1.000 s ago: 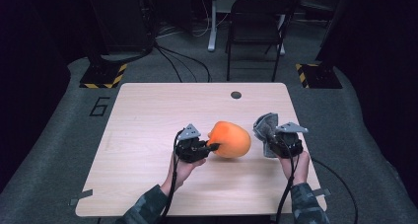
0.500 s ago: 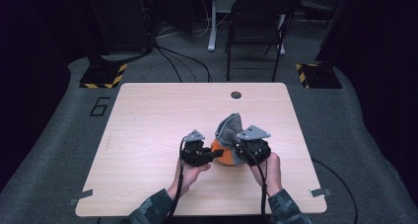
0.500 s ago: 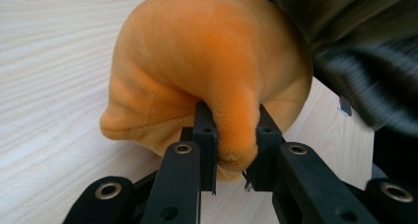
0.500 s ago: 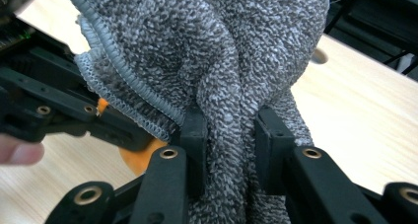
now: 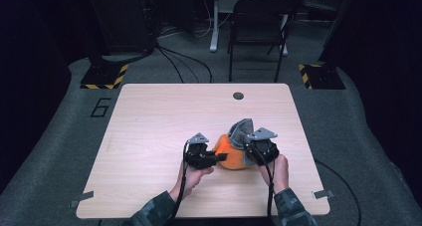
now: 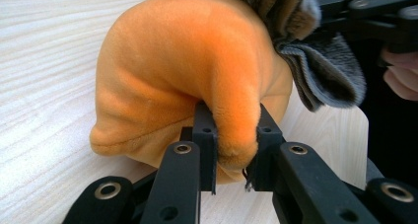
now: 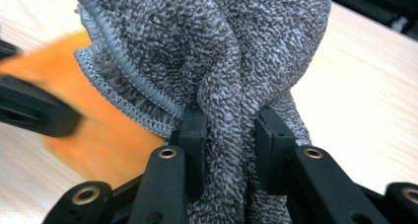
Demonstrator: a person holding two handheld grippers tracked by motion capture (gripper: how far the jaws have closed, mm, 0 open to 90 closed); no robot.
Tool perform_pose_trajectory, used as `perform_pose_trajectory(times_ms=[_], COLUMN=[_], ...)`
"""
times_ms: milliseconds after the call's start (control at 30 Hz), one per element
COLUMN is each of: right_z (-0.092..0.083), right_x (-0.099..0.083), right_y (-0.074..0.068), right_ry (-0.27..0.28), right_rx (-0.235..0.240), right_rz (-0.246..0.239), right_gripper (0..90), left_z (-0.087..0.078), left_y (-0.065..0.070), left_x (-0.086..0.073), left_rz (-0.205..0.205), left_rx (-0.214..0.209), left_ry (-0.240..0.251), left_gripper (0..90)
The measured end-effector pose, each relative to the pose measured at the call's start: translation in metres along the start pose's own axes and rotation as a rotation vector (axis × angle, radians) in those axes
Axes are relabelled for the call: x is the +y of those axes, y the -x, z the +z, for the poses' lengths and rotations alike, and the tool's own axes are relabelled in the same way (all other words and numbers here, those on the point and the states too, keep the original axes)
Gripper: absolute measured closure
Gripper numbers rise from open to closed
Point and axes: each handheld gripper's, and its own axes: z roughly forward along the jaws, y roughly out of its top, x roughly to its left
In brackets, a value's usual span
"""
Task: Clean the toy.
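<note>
Pinching a fold of the orange plush [image 6: 197,81], your left gripper [image 5: 211,159] pins it to the table [image 5: 149,121]; your right gripper [image 5: 251,154] clamps the grey cloth [image 7: 217,51], just beside the plush's far side; wiping runs toward your left tongs.

The right gripper [image 7: 224,135] clamps a bunched fold of grey terry cloth [image 7: 212,51] between its two black jaws. The cloth's stitched hem hangs left of the jaws. A blurred orange plush item [image 7: 106,130] lies behind it on the light wooden table [image 7: 365,86].
</note>
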Motion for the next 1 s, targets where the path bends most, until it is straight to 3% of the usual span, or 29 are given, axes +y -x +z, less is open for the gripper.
perform_pose_trajectory(times_ms=[300,467,533,633,700,767,833,933,1000], right_z=[0.022,0.020,0.006,-0.018,-0.026,-0.023,-0.011,-0.003,-0.003], right_x=[-0.021,-0.021,-0.012,0.006,0.015,0.017,0.014,0.008,0.006], right_y=[0.025,0.034,0.031,0.016,0.000,-0.017,-0.025,-0.019,-0.014], right_ry=[-0.099,-0.104,-0.054,0.063,0.105,0.089,0.048,0.043,0.028], right_rx=[-0.045,-0.050,-0.048,0.012,0.068,0.090,0.076,0.080,0.058], right_rz=[0.077,0.103,0.106,0.068,0.026,-0.023,-0.058,-0.036,-0.033], right_gripper=[69.0,68.7,68.6,68.5,68.4,68.3,68.1,67.4,67.1], left_z=[0.001,-0.001,-0.001,0.000,0.000,0.000,0.000,0.003,0.004], left_y=[0.000,-0.001,-0.001,0.001,0.001,0.002,0.001,0.000,0.002], left_x=[0.000,0.000,0.000,0.000,0.000,-0.001,-0.001,-0.003,-0.002], left_rz=[0.002,-0.009,-0.012,-0.010,-0.001,-0.001,0.002,0.002,0.006], left_rx=[0.003,0.012,0.015,0.020,0.022,0.023,0.026,0.020,0.023], left_ry=[-0.003,0.006,0.009,0.010,0.010,0.010,-0.004,-0.004,0.000], left_gripper=[76.9,76.7,76.7,76.7,76.7,76.6,76.4,76.2,76.1])
